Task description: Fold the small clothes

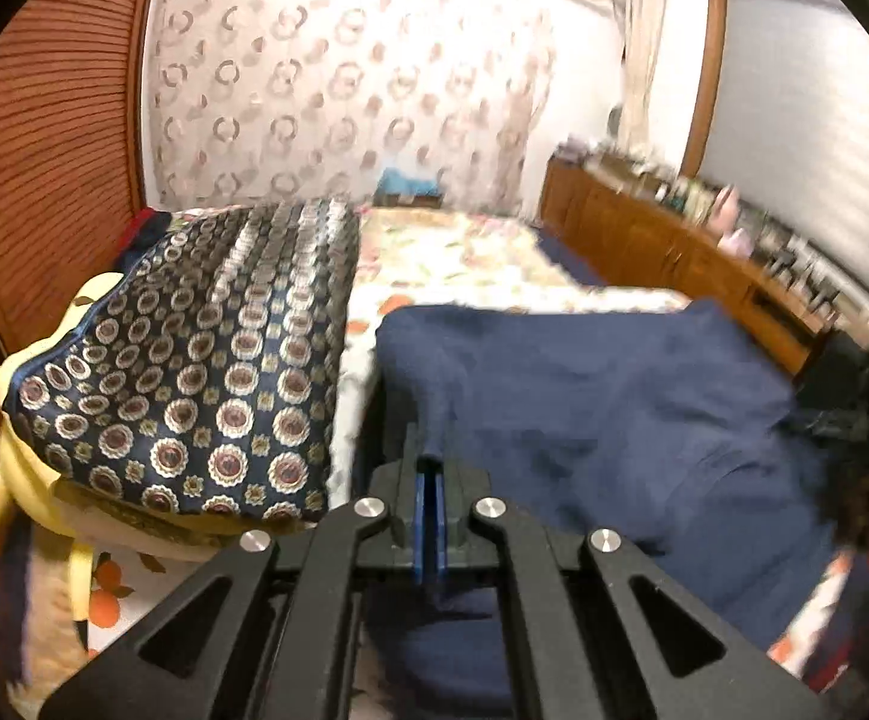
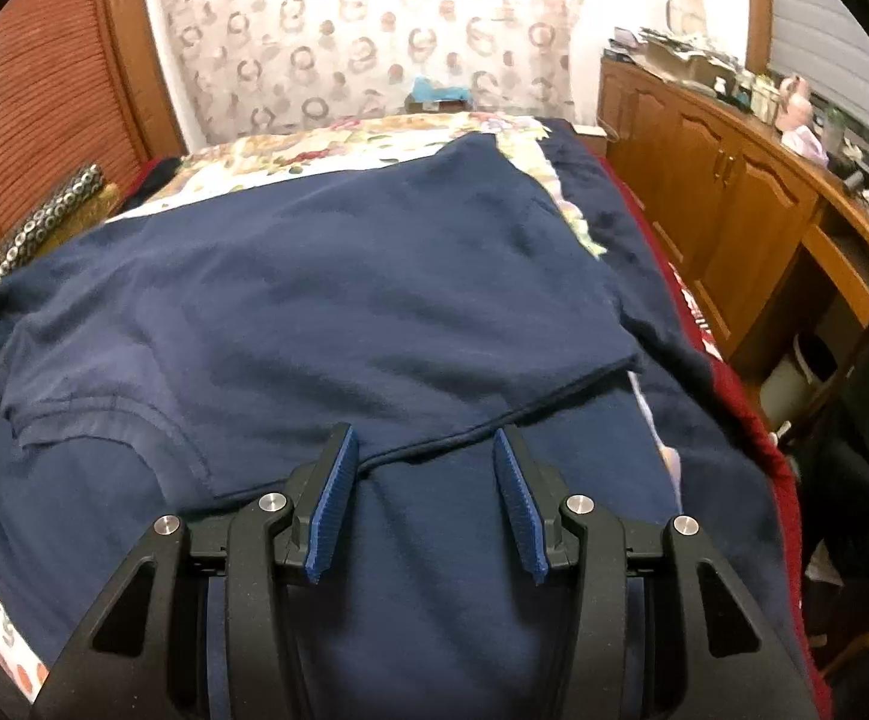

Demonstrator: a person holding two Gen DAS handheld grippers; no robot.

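Observation:
A navy blue T-shirt (image 2: pixel 314 312) lies spread on the floral bedspread (image 2: pixel 326 150), with part folded over itself; its hem edge runs just ahead of my right gripper (image 2: pixel 425 450). The right gripper is open and empty, hovering over the shirt's near part. In the left wrist view the same shirt (image 1: pixel 614 396) is lifted at one edge. My left gripper (image 1: pixel 432 462) is shut on that edge of the shirt, which drapes up over the blue pads. The right gripper (image 1: pixel 854 402) shows dark and blurred at the right edge of the left wrist view.
A patterned navy pillow (image 1: pixel 194 372) on a yellow plush toy (image 1: pixel 20 420) lies left of the shirt. A wooden cabinet (image 2: pixel 734 204) with clutter on top runs along the bed's right side. A slatted wooden panel (image 1: pixel 44 150) stands on the left, a circle-patterned curtain (image 2: pixel 374 30) behind.

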